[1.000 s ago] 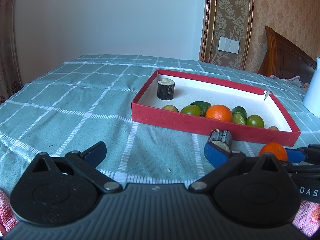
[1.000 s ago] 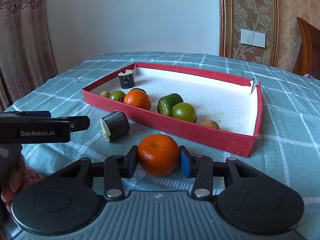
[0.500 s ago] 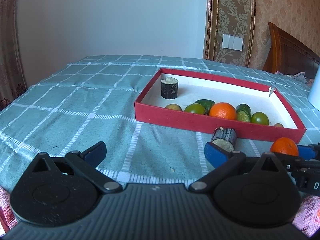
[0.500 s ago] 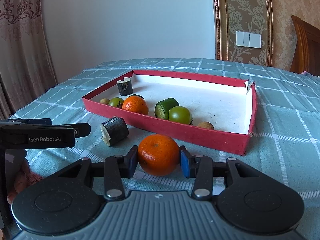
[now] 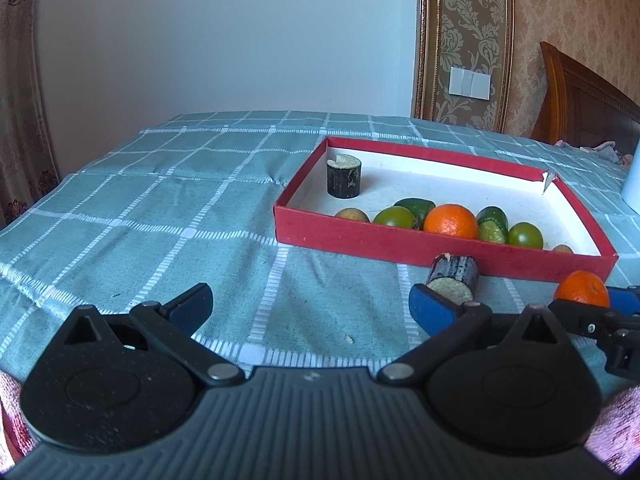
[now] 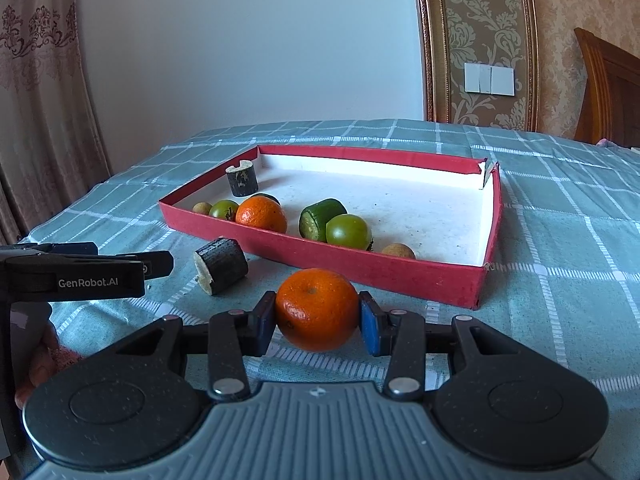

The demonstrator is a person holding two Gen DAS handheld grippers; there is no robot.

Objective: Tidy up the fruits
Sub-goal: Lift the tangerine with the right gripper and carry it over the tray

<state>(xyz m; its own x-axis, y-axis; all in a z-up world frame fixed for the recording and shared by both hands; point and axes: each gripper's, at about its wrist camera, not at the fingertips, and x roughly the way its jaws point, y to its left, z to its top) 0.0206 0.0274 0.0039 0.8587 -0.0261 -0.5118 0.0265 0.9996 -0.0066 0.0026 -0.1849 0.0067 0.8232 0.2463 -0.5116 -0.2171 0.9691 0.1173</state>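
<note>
Both wrist views sit low over the surface (image 5: pixel 120 220), facing the far wall. Left view stands farther left. Shared: red tray (image 5: pixel 440 242) (image 6: pixel 360 270), both near it.

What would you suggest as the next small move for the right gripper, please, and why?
Probably lift the orange and carry it forward over the near wall of the red box. The right gripper is shut on it, outside the box, while the other orange already lies inside with bare floor beside it.

Pale wall (image 6: pixel 248 40) — damask panel (image 6: pixel 480 40), curtain (image 6: pixel 44 80), wooden headboard (image 5: pixel 584 100).
</note>
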